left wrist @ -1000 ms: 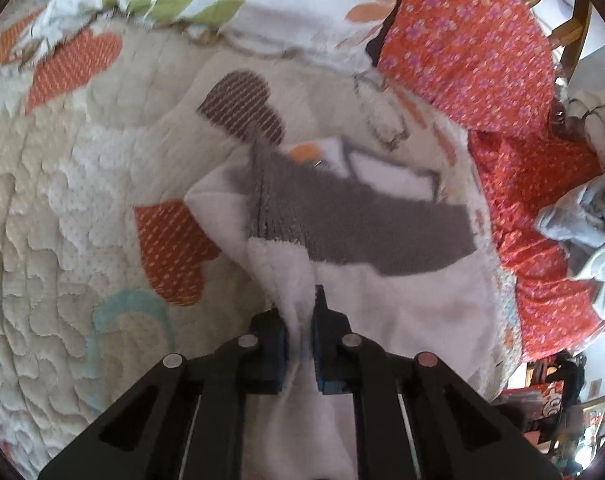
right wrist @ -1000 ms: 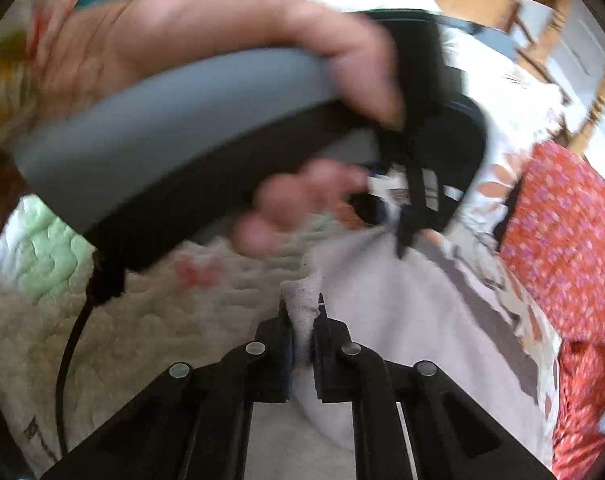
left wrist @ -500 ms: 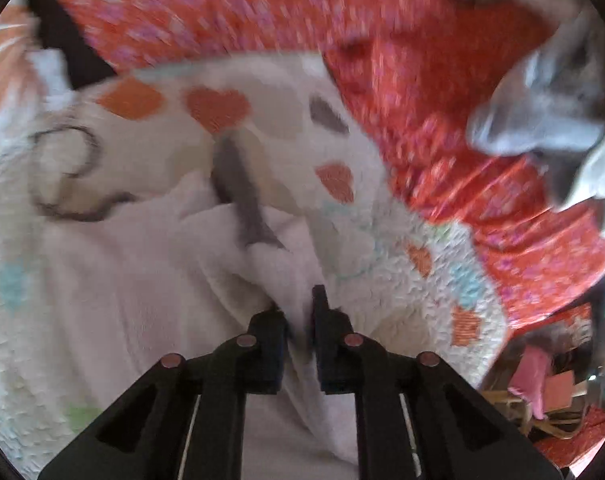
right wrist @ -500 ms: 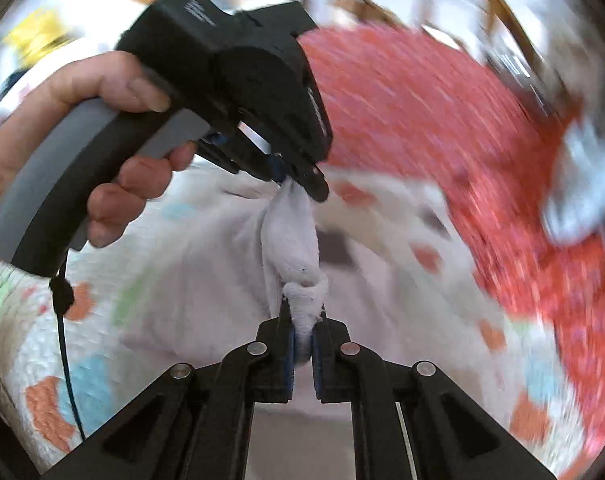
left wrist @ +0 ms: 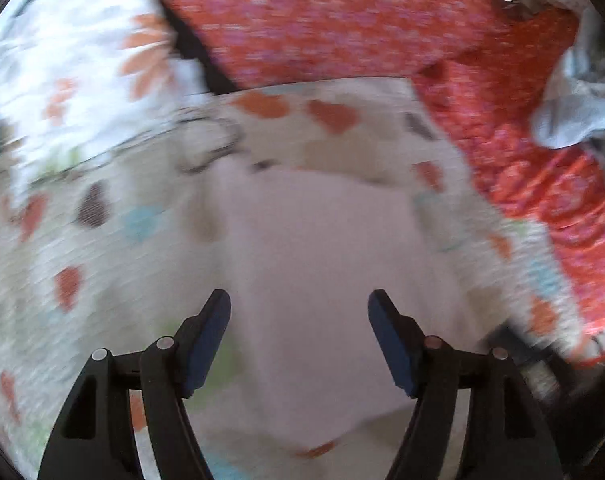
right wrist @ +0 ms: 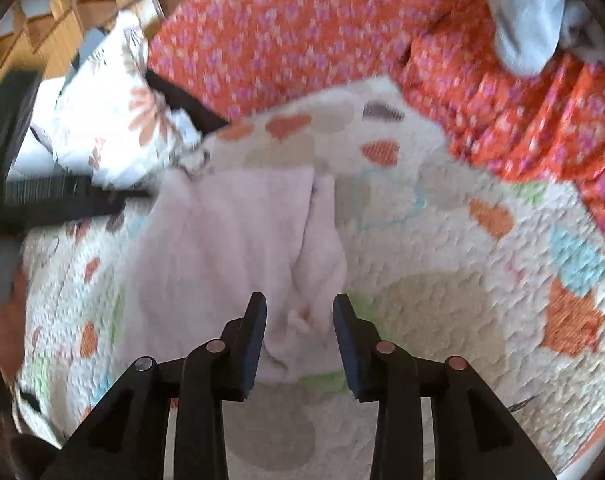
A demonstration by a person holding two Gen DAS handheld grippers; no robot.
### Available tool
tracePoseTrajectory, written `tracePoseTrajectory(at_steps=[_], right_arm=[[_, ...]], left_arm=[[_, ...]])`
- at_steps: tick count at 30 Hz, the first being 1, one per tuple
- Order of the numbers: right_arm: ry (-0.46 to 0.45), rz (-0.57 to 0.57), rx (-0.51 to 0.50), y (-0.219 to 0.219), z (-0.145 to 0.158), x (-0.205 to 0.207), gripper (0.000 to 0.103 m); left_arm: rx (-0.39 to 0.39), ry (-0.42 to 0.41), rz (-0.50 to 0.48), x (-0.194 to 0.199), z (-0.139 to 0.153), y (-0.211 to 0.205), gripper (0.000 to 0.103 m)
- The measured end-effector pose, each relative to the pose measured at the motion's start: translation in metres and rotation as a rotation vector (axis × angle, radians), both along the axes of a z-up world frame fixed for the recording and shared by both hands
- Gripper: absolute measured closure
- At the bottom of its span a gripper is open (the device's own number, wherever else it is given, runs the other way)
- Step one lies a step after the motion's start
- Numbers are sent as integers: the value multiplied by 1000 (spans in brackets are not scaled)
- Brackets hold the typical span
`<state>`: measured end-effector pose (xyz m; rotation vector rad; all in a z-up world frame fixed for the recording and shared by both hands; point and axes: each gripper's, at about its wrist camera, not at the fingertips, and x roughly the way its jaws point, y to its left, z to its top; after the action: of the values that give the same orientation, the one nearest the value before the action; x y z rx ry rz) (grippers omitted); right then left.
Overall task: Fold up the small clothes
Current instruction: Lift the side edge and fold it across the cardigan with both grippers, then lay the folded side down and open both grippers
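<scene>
- The quilt (right wrist: 442, 248) lies bare to the right of the pale folded garment (right wrist: 230, 248); a hand-held gripper could pass low there.
- An orange flowered cloth (right wrist: 302, 32) rises along the far edge of the quilt and closes that side.
- A white flowered pillow (right wrist: 114, 120) blocks the far left corner, just beside the garment.
- A heap of grey-white clothes (left wrist: 574, 112) sits on the orange cloth at the far right.
- Wooden rails (right wrist: 62, 20) stand behind the pillow.

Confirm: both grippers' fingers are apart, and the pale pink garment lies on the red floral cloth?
Not quite. The pale pink garment lies on the heart-patterned quilt, not the red floral cloth, as the right wrist view shows. Both grippers' fingers are indeed apart, opening.
</scene>
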<state>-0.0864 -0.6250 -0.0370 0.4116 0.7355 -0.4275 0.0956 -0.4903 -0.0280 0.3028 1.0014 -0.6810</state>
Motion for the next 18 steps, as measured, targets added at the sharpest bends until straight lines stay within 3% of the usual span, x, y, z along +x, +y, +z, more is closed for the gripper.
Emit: tracePoseTrajectory(at_steps=[5, 10, 14, 18], right_arm=[[26, 43, -49, 8, 16, 26, 65], [135, 79, -73, -3, -2, 75, 51], [208, 115, 7, -16, -29, 101, 51], [213, 172, 129, -25, -52, 111, 51]], left_arm=[[-11, 67, 86, -4, -36, 49, 33], [-4, 42, 114, -6, -54, 66, 33], [-5, -23, 110, -11, -51, 65, 33], [-7, -78, 99, -17, -49, 63, 33]])
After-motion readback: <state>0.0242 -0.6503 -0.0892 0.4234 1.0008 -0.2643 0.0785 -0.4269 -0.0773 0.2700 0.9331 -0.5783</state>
